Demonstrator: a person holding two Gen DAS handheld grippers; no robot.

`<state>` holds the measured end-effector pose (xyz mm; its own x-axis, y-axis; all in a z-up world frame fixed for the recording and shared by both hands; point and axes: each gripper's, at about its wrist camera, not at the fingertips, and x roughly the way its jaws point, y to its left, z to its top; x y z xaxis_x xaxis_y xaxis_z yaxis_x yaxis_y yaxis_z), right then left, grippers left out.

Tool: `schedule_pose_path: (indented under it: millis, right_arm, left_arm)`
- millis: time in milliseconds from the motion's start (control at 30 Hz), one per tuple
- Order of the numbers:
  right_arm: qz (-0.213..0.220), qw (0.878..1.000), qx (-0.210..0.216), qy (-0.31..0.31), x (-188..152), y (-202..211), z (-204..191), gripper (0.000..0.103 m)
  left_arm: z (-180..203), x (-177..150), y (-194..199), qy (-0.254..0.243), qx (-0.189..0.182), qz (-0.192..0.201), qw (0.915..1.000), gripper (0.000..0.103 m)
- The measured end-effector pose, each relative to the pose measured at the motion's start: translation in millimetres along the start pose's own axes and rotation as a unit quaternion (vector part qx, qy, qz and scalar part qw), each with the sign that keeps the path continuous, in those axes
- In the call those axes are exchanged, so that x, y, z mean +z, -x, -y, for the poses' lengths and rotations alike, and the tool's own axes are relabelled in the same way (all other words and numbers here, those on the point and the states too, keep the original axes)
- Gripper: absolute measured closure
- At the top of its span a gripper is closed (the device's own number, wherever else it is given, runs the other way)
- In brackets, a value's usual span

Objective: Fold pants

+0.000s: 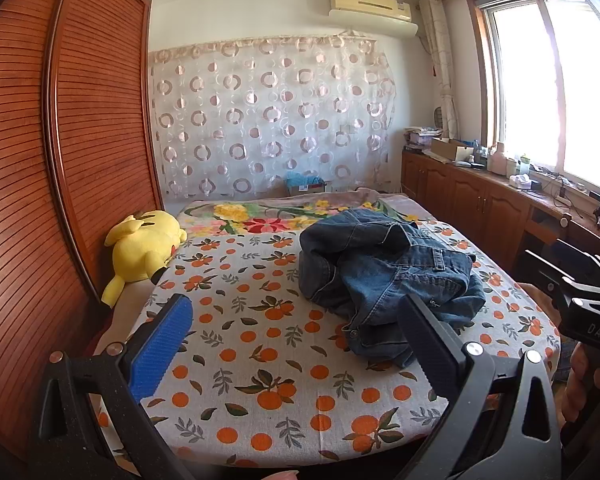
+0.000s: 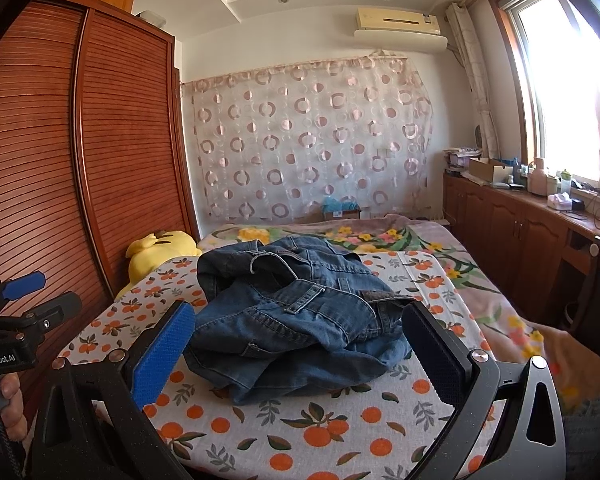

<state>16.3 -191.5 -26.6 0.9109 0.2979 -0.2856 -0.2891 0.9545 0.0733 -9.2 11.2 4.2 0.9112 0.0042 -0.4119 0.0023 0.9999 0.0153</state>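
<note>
A pair of blue denim pants (image 1: 384, 276) lies crumpled in a heap on the bed's orange-print sheet (image 1: 260, 344). My left gripper (image 1: 296, 320) is open, held above the near part of the sheet, with the heap ahead and to its right. In the right wrist view the same pants (image 2: 296, 316) sit straight ahead, just beyond my right gripper (image 2: 300, 328), which is open with nothing between its blue-padded fingers (image 2: 164, 356). The right gripper's body (image 1: 580, 296) shows at the right edge of the left view, and the left gripper's body (image 2: 24, 316) at the left edge of the right view.
A yellow plush toy (image 1: 144, 248) lies at the bed's left edge against a tall wooden wardrobe (image 1: 60, 160). A floral blanket (image 2: 440, 248) covers the far and right part of the bed. Low wooden cabinets (image 1: 480, 196) with clutter run under the window on the right.
</note>
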Motion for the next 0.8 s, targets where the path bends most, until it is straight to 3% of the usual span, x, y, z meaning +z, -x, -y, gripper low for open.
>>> schedule_pose_path:
  millis: [800]
  right_arm:
    - [0.004,1.0,0.0,0.001,1.1,2.0,0.2,0.0]
  left_arm:
    - [1.6,-0.2,0.9,-0.003,0.001,0.002,1.0,0.0]
